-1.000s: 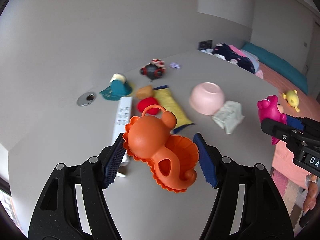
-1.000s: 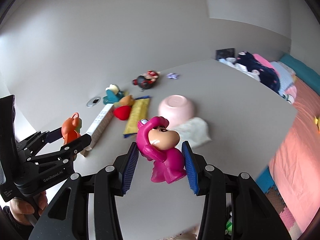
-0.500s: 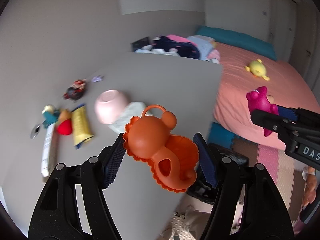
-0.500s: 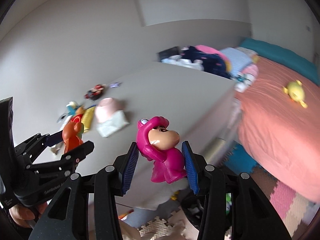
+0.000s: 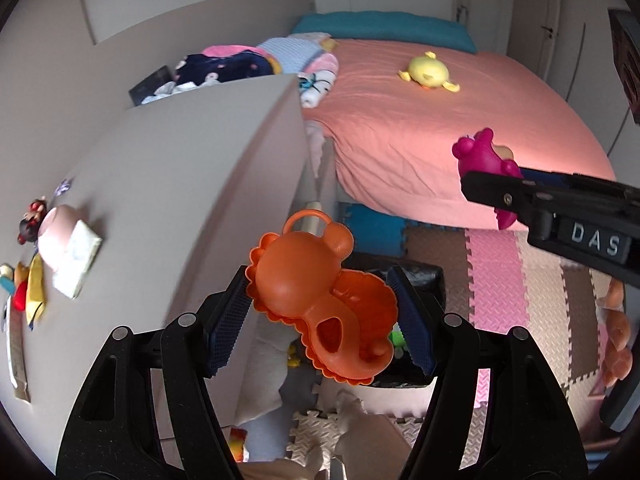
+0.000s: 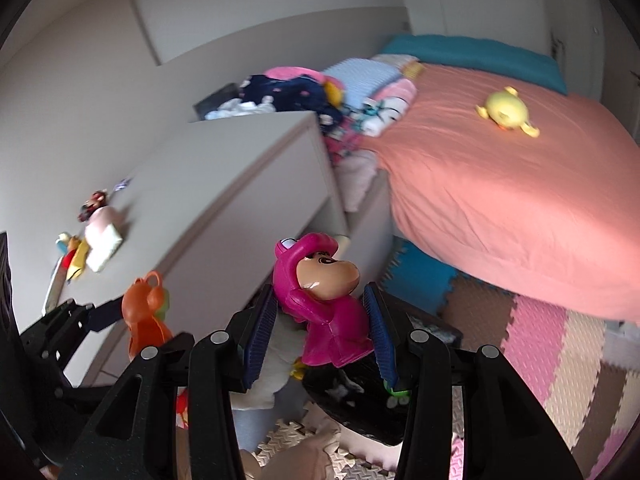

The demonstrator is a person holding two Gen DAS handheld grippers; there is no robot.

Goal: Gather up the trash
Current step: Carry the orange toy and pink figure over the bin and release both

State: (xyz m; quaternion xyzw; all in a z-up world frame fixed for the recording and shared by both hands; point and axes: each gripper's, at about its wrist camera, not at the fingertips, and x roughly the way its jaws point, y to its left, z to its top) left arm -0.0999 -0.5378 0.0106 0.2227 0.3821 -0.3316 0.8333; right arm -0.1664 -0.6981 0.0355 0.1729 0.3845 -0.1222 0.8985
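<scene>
My left gripper (image 5: 320, 320) is shut on an orange bear-shaped plastic toy (image 5: 316, 300), held in the air past the grey table's edge, above the floor. My right gripper (image 6: 320, 336) is shut on a pink monkey figure (image 6: 320, 300), also off the table. Each shows in the other view: the orange toy (image 6: 146, 316) at lower left, the pink figure (image 5: 484, 156) at right. A black bin (image 5: 420, 280) sits on the floor below both grippers, with small items inside (image 6: 360, 392).
The grey table (image 5: 180, 184) at left carries a pink bowl (image 5: 56, 224), a white tissue pack (image 5: 78, 260), a yellow wrapper (image 5: 34, 292) and small toys. A bed with a salmon sheet (image 5: 440, 120) and a yellow plush (image 5: 428, 72) lies right. Foam mats (image 5: 500, 280) cover the floor.
Both grippers swung right, away from the table top, and now hang over the floor by the black bin. Each keeps its toy gripped.
</scene>
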